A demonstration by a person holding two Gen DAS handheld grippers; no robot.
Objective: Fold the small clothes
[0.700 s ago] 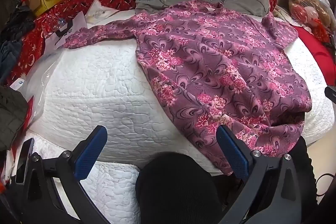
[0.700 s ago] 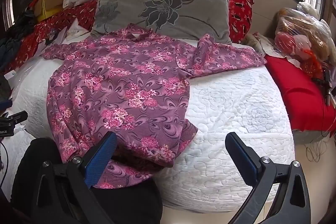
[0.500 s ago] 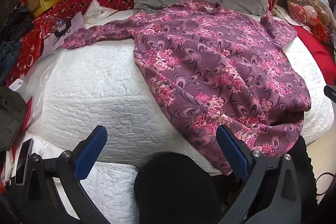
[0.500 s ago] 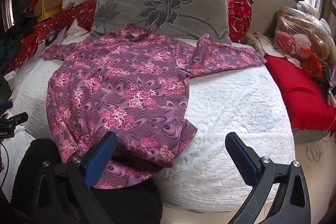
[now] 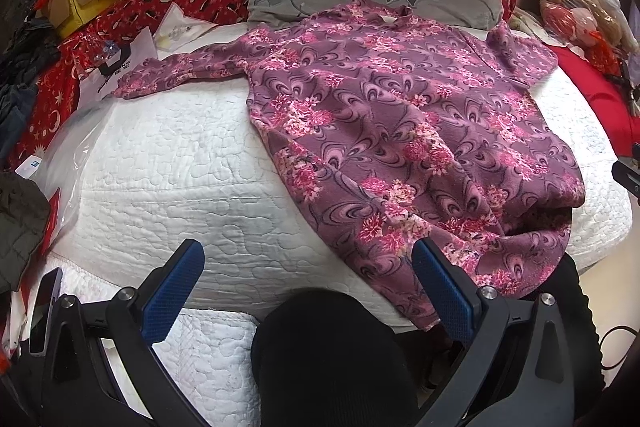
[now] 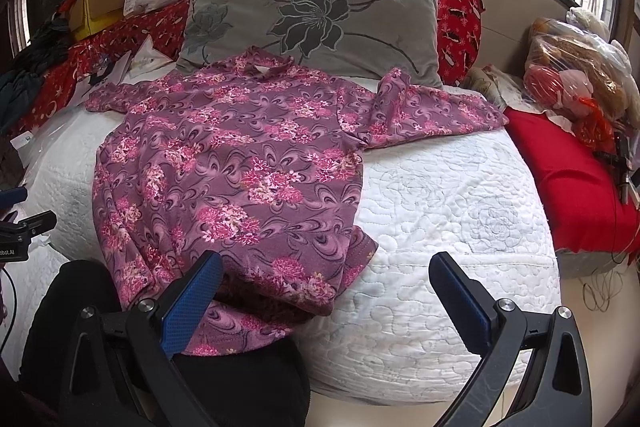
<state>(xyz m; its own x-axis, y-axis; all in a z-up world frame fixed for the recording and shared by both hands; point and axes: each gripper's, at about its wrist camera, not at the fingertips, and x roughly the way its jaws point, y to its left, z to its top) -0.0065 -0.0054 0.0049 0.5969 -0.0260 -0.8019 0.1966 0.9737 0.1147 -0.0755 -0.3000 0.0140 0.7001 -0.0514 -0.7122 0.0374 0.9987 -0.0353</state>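
While both cameras look down over a bed covered by a white quilt (image 5: 168,163), a purple flowered shirt (image 5: 400,131) is seen spread flat across it. In the left wrist view the shirt fills the centre and right of the frame, with one sleeve stretched toward the upper left and its hem draped over the near edge of the bed at the lower right. In the right wrist view the shirt (image 6: 224,171) is placed at centre left, its other sleeve laid out toward the right, and its collar is found against a grey pillow (image 6: 320,23) printed with a dark flower at the top centre. A red cushion (image 6: 572,187) is seen at the right edge, with plastic bags (image 6: 572,71) piled above it, and a yellow box (image 6: 96,11) is set among clutter at the upper left. The left gripper (image 5: 306,291) is held released, jaws spread wide, above the bed's near edge at the bottom of its frame, nothing being pinched. The right gripper (image 6: 326,307) is likewise held released, its left blue pad over the shirt's hem, though no contact can be confirmed. Dark-clothed knees (image 5: 332,359) of the person are seen at the bottom.
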